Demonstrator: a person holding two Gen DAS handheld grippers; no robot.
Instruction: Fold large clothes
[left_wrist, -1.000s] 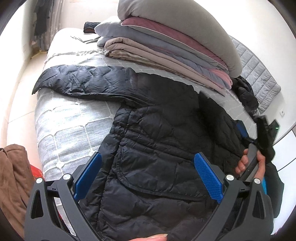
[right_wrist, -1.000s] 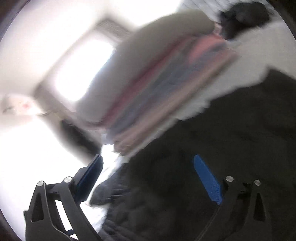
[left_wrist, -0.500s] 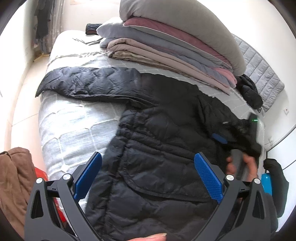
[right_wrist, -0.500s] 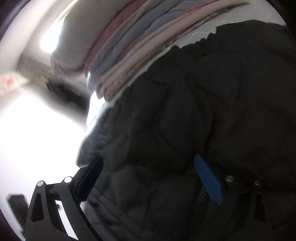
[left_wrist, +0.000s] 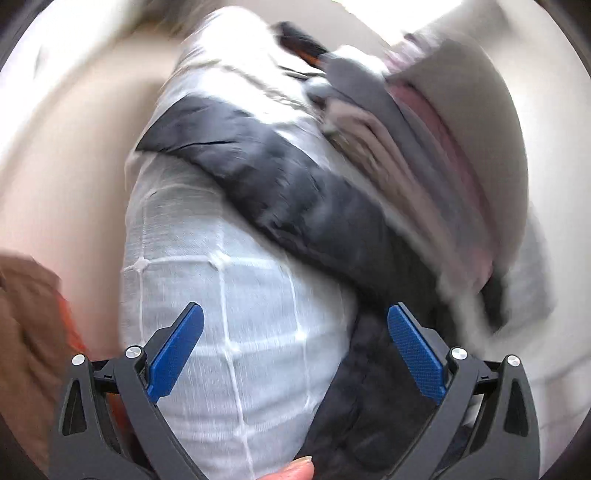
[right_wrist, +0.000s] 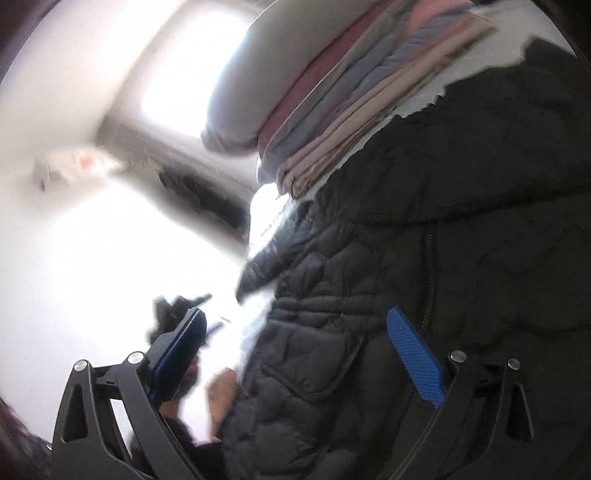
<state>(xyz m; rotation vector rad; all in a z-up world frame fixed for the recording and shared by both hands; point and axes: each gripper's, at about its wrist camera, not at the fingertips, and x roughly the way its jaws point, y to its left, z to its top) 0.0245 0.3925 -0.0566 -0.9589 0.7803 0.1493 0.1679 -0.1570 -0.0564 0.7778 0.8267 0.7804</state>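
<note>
**Both claws released over jacket on bed**

Left claw (left_wrist: 295, 354): jaws spread wide, nothing between them, blue pads (left_wrist: 176, 352) apart. Below it, pale quilted bed (left_wrist: 221, 280) on the left and dark jacket (left_wrist: 325, 206) on the right. Left view blurred, so fine detail not readable. One sleeve (left_wrist: 229, 147) stretched out flat across the bed, away from the jacket body. Beside the sleeve, farther on the bed, a stack (left_wrist: 436, 147) of folded textiles in grey, pink and beige, with a big grey pillow on top. Brown cloth (left_wrist: 26, 325) at the left edge, off the bed. A fingertip (left_wrist: 291, 470) visible at the bottom edge, between the claw arms.

Right claw (right_wrist: 295, 354): also released, jaws wide apart, holding nothing. Right pad (right_wrist: 415, 360) just over the jacket (right_wrist: 424, 229) front, near the zipper (right_wrist: 428, 277); touching or not, cannot tell. A flap pocket (right_wrist: 314, 358) between the two pads. Jacket lying spread on the bed, its upper edge just beside the stack (right_wrist: 351, 92). Bright window (right_wrist: 192, 70) behind, much of this view washed out. A hand (right_wrist: 221, 391), blurred, at the jacket edge near the left pad.
</note>
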